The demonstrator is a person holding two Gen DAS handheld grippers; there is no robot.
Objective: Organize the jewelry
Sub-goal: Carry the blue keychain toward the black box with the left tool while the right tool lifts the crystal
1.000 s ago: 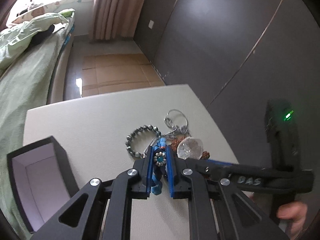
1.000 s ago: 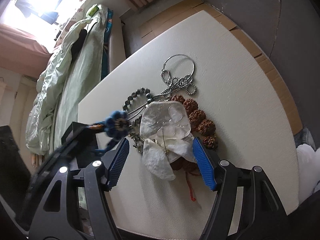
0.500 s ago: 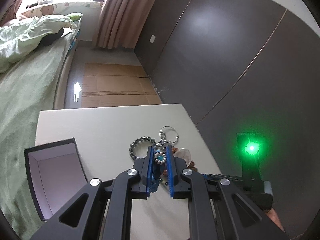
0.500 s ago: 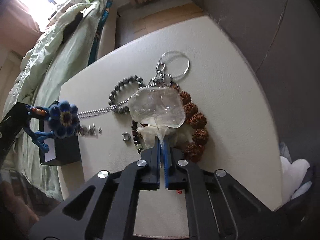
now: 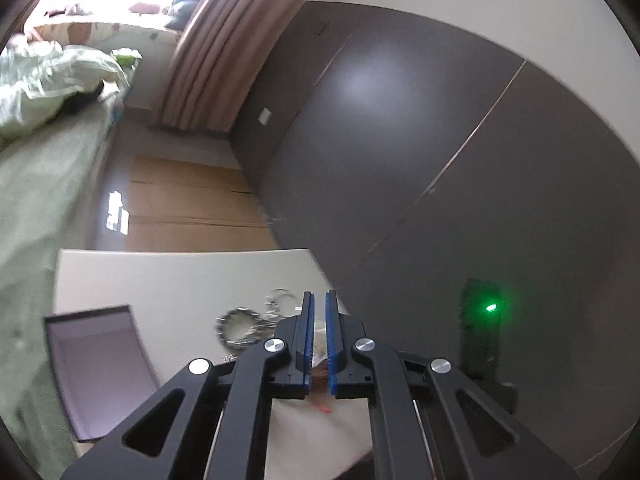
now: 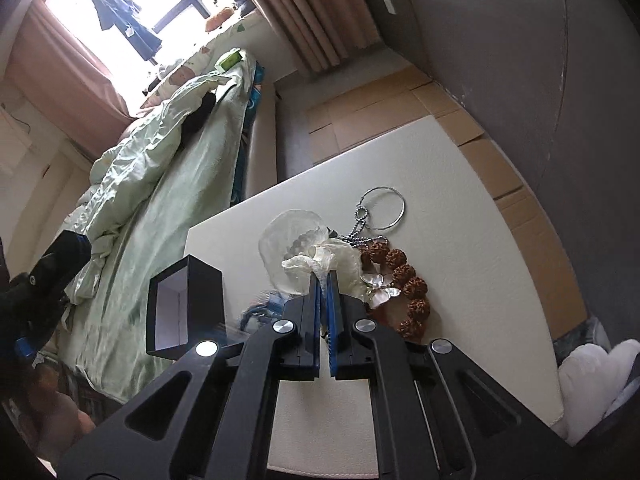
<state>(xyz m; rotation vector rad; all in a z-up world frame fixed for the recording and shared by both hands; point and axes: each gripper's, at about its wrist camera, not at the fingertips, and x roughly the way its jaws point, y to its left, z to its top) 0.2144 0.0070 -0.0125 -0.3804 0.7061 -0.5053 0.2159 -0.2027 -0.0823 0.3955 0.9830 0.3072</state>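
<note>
Clear pouch point(image 6: 294, 240) pinched (lifted) in right tongs point(image 6: 323, 280).

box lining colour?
Pale, whitish lilac inside the black box; clearest in the right wrist view.

Left black two-finger gripper point(image 5: 318, 300): matte black linkage arms with triangular cut-outs, joined by four round silver screws; ribbed blue pads point(image 5: 306, 336) are fitted inside the fingers. Right black two-finger gripper point(image 6: 323, 280): the same construction is seen, with black arms, silver screws and blue ribbed pads point(image 6: 330, 308).
</note>
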